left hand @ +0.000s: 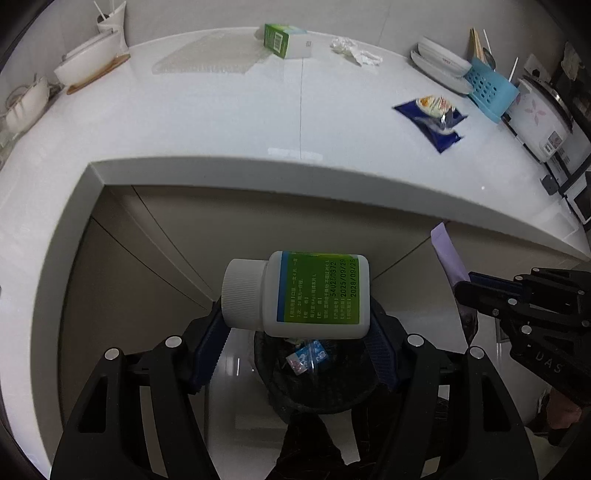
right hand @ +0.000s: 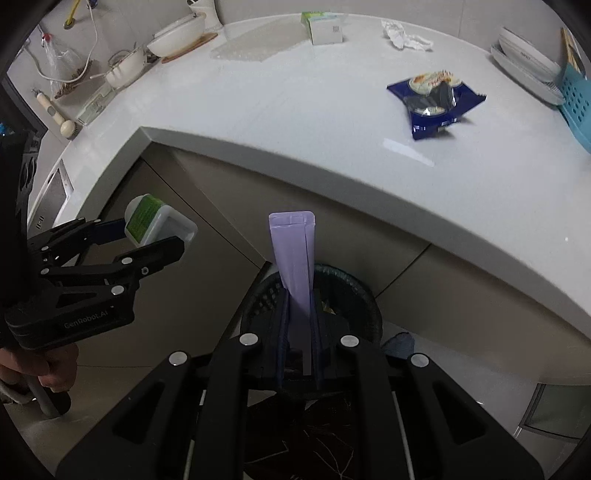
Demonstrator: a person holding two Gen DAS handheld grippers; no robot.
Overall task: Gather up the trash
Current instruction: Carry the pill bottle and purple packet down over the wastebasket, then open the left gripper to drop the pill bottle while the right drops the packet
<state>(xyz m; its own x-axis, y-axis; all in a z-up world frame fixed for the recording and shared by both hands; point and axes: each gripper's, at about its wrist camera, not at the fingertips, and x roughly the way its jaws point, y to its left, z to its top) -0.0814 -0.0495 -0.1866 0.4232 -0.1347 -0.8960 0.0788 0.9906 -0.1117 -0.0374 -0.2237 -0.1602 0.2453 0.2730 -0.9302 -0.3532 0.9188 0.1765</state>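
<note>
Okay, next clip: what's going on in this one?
A person is clearing trash with two handheld grippers. The left gripper holds a white pill bottle and the right gripper pinches a purple sachet, both above a black bin below the counter. A blue snack wrapper, crumpled tissue and green box remain on the counter.

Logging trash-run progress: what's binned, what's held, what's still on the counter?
Done: some wrappers already lie in the black bin. In hand: left gripper holds the pill bottle, right gripper the purple sachet, both above the bin. Left: blue snack bag, crumpled tissue, green-and-white box.
</note>
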